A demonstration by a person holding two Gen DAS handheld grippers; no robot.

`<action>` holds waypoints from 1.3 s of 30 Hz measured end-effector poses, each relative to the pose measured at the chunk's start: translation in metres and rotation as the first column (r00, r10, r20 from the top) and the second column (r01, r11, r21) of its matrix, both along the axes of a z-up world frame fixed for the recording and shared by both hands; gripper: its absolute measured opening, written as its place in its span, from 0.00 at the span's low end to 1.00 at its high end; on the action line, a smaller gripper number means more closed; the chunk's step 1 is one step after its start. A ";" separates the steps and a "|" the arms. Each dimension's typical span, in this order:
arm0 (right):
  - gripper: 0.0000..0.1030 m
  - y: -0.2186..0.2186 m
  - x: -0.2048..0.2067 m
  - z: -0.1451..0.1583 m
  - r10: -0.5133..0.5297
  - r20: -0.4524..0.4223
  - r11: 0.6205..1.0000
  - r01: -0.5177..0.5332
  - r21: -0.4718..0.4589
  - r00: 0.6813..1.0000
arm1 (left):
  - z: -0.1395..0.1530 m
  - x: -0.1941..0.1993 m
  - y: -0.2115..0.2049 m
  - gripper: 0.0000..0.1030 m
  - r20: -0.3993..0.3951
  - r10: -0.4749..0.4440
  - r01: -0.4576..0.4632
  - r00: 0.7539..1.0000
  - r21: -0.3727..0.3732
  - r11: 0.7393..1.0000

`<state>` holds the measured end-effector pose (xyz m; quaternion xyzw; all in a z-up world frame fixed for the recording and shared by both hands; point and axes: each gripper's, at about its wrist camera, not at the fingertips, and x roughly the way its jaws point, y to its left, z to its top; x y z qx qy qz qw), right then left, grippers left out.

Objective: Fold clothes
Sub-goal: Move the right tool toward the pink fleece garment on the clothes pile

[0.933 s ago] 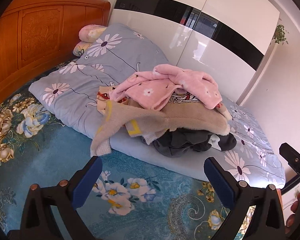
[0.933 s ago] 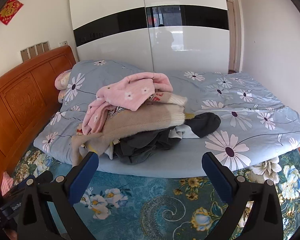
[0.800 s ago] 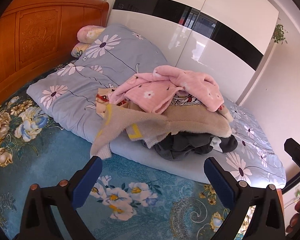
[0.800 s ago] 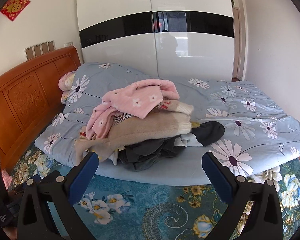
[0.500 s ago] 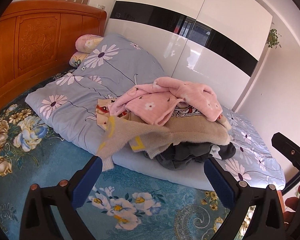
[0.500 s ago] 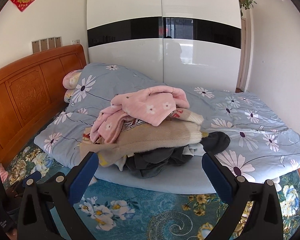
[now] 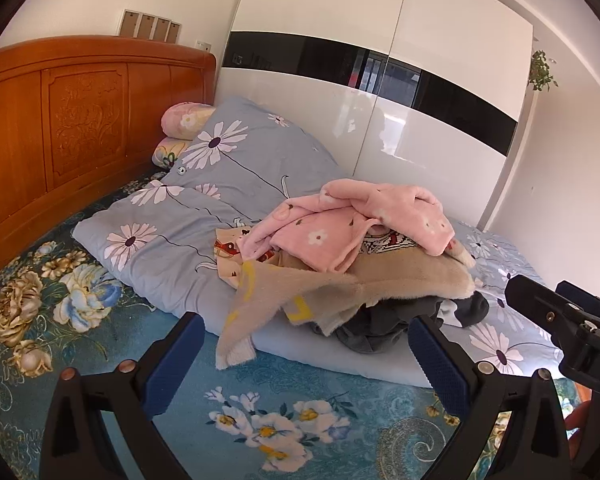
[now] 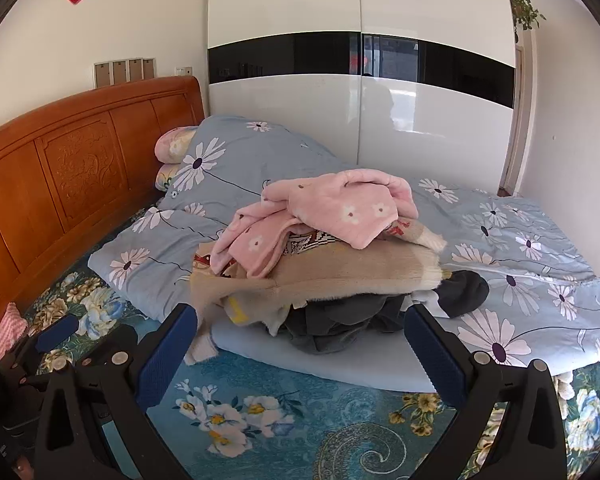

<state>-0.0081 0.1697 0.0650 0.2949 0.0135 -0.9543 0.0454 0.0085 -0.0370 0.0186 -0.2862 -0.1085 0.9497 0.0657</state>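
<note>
**Backed off and raised; heap untouched, nothing gripped**

The heap of unfolded clothes (image 8: 324,264) sits mid-bed on the grey-blue daisy-print quilt (image 8: 520,264): a fuzzy pink flower-dotted garment (image 8: 340,212) on top, a tan fleecy sweater with yellow marks (image 8: 332,276) under it, dark grey clothing (image 8: 340,320) at the bottom. One tan sleeve (image 7: 240,336) hangs over the quilt's near edge onto the teal floral bedsheet (image 8: 284,412).

Compared with a second ago, we see more of the wall and the white-and-black sliding wardrobe (image 8: 360,92), and the heap sits a little lower in both views. We read that as both cameras having lifted and tipped up. No garment has shifted. Folding has not begun.

Our left gripper (image 7: 304,356) is spread wide and empty. Our right gripper (image 8: 300,348) is likewise spread wide and empty. Each shows at the edge of the other's view, so the two are side by side.

Edges: the carved orange wooden headboard (image 8: 60,184) bounds the left, the wardrobe the far side, and the plain wall the right. Open room: the teal strip between us and the quilt looks free, and the flat quilt right of the heap seems the best spot to spread a garment. The hanging sleeve is probably the easiest first grab.
</note>
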 end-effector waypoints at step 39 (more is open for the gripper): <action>1.00 -0.051 -0.051 -0.033 0.044 0.140 0.994 -0.057 0.091 0.989 | -0.042 -0.037 -0.032 1.00 0.076 0.017 -0.020 0.997 0.040 0.999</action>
